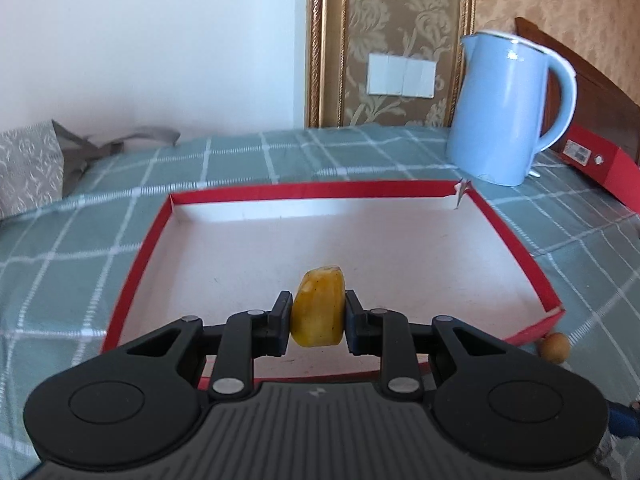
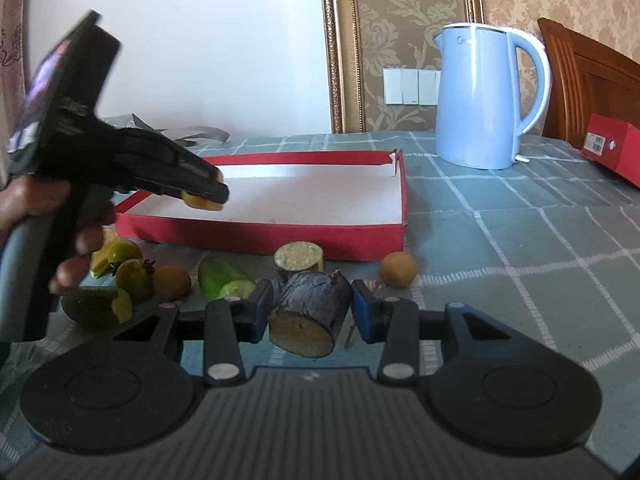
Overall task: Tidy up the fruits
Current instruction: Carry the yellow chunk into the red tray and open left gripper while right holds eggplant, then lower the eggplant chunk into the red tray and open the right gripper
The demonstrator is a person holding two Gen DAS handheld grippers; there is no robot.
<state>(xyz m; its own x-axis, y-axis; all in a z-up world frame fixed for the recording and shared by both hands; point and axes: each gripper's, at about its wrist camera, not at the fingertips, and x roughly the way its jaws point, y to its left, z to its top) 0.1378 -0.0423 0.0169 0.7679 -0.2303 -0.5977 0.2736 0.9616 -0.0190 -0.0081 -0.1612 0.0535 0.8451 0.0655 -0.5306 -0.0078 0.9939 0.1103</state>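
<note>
Two grippers, both loaded.
Left gripper (image 1: 318, 316) pinches yellow fruit piece (image 1: 318, 312) over red tray (image 1: 516, 236); right gripper (image 2: 312, 308) grips dark sugarcane segment (image 2: 310, 312) (tray empty).

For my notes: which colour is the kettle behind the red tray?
Light blue, with a white rim and handle edge: kettle, clearest in the right wrist view.

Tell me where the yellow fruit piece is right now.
The yellow piece is clamped in the left gripper, held over the near part of the red tray; the right wrist view shows it at the tray's left end.
</note>
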